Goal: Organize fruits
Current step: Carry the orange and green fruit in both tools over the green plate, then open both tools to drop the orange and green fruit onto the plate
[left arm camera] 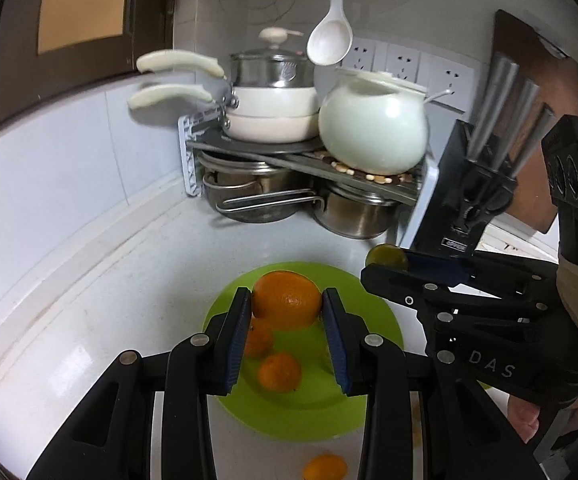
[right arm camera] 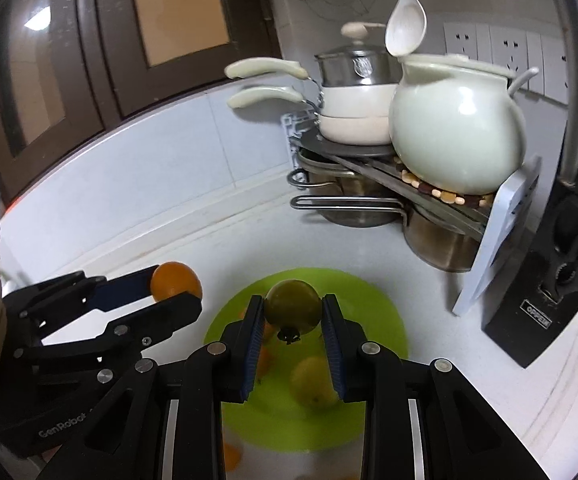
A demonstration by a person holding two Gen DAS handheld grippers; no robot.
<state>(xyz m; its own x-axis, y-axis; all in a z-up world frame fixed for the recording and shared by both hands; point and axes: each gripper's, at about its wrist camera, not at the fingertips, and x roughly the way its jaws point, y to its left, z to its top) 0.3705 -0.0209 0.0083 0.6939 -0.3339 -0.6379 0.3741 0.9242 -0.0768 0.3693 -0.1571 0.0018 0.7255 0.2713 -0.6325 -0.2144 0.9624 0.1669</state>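
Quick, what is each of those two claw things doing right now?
Left gripper: closed on a round orange fruit.
Right gripper: closed on a round dark green fruit.

Both wrist views look steeply down, close over the shared green plate [left arm camera: 373,400] [right arm camera: 377,320].
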